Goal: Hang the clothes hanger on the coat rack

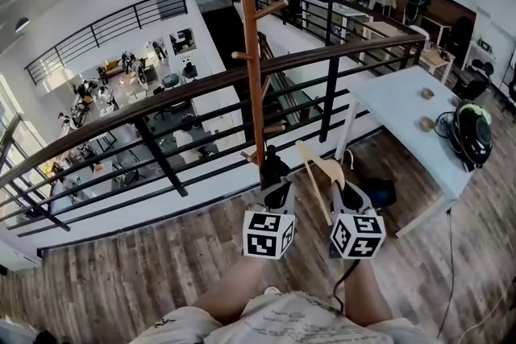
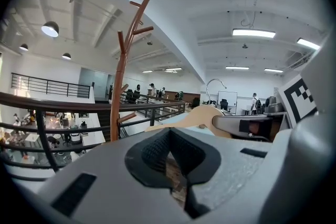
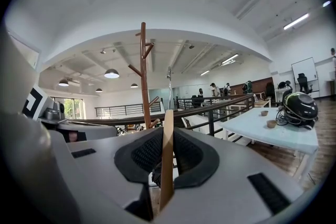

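Observation:
The wooden coat rack [image 1: 251,52] stands upright against the black railing, with short pegs up its pole. My right gripper [image 1: 343,191] is shut on the light wooden hanger [image 1: 316,170], which slants up and left toward the rack's base. In the right gripper view the hanger's bar [image 3: 167,155] runs edge-on between the pads, and the rack [image 3: 143,76] rises straight ahead. My left gripper [image 1: 276,188] hangs just left of it, near the rack's foot, shut with nothing held. The left gripper view shows the hanger [image 2: 194,115] and its metal hook [image 2: 215,84] to the right of the rack [image 2: 122,76].
A black railing [image 1: 161,105] runs across behind the rack, with a drop to a lower floor beyond. A white table [image 1: 403,117] at the right carries a helmet [image 1: 474,133] and two small bowls. The person's legs [image 1: 242,294] show below on the wooden floor.

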`<action>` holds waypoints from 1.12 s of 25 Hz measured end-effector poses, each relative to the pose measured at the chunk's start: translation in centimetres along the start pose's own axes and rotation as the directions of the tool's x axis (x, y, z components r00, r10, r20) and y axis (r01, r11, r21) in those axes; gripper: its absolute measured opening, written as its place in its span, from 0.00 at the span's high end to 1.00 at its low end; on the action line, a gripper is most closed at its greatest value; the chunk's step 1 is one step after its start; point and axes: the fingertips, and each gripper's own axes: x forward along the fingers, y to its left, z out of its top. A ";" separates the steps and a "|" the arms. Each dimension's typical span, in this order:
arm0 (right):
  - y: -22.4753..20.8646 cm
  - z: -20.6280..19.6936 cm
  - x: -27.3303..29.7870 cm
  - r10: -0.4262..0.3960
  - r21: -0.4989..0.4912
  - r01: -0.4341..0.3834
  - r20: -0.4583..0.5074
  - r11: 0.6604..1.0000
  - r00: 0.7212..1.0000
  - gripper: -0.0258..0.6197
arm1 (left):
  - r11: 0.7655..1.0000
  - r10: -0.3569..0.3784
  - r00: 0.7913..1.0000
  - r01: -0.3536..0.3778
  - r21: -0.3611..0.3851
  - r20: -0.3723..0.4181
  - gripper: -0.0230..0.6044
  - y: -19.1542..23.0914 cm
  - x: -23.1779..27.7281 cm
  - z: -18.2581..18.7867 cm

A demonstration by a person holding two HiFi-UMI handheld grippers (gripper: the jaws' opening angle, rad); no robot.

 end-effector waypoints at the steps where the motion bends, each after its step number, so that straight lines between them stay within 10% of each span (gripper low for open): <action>1: 0.0 0.1 0.5 0.001 -0.002 -0.001 0.002 1.000 1.000 0.88 | 1.000 0.002 1.000 -0.002 -0.002 0.002 0.98 0.4 0.3 0.1; 28: -4.8 2.0 11.5 0.045 -0.001 -0.045 -0.016 0.999 0.999 0.88 | 0.999 0.050 0.999 -0.050 -0.010 -0.019 0.98 4.6 10.7 2.4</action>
